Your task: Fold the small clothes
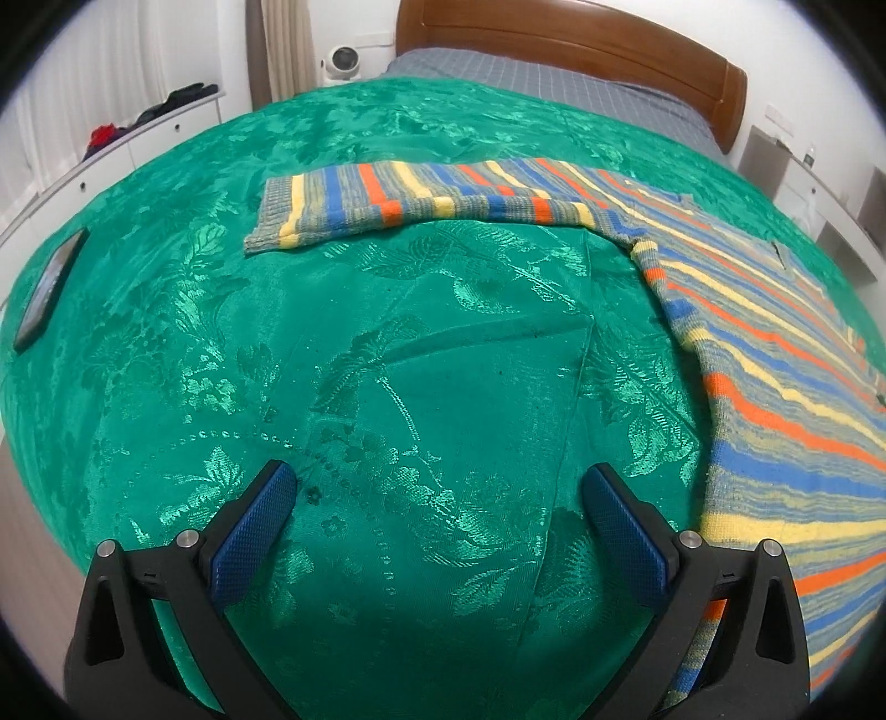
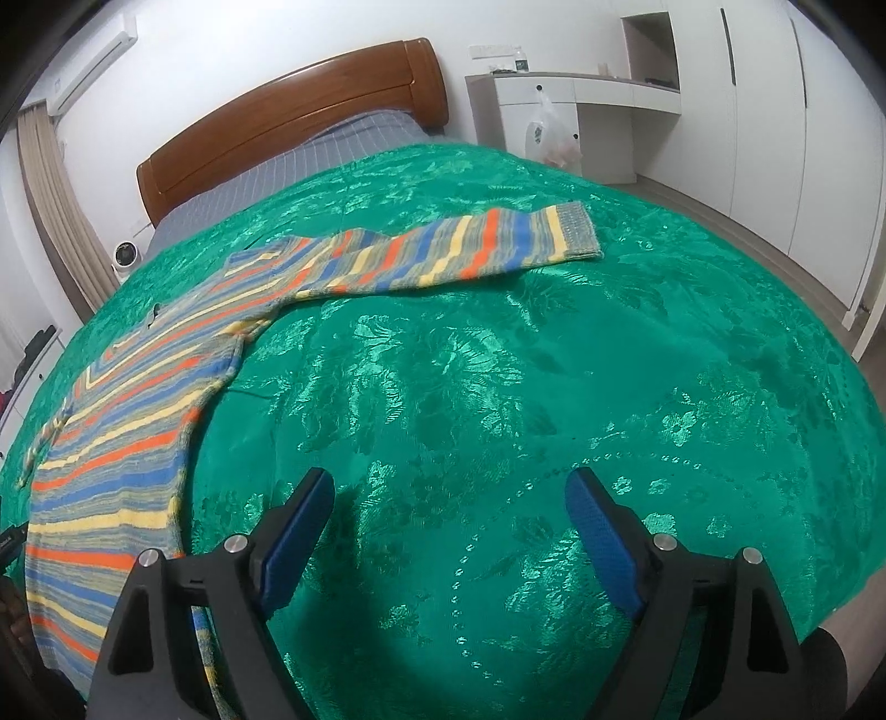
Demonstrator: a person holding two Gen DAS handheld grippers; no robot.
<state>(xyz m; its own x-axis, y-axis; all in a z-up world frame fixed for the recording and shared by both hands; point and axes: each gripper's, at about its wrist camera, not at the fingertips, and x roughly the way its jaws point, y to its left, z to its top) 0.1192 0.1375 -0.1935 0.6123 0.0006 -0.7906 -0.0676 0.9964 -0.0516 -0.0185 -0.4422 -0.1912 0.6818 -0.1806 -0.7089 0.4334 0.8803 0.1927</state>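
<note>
A knitted sweater [image 1: 775,360] striped in blue, orange, yellow and grey lies flat on a green patterned bedspread [image 1: 387,332]. In the left wrist view its body runs down the right side, and one sleeve [image 1: 415,199] stretches left across the far part. My left gripper [image 1: 437,473] is open over bare bedspread, just left of the sweater's hem, with nothing between its blue pads. In the right wrist view the sweater [image 2: 127,421] lies at the left, its other sleeve [image 2: 470,249] reaching right. My right gripper [image 2: 449,476] is open above the bedspread [image 2: 554,360], beside the hem.
A dark phone [image 1: 50,288] lies on the bedspread at the far left. A wooden headboard [image 1: 581,50] and grey sheet stand beyond. White drawers [image 1: 138,138], a small white fan [image 1: 340,61], a white cabinet [image 2: 554,105] with a hanging plastic bag [image 2: 556,138] and wardrobes [image 2: 775,138] ring the bed.
</note>
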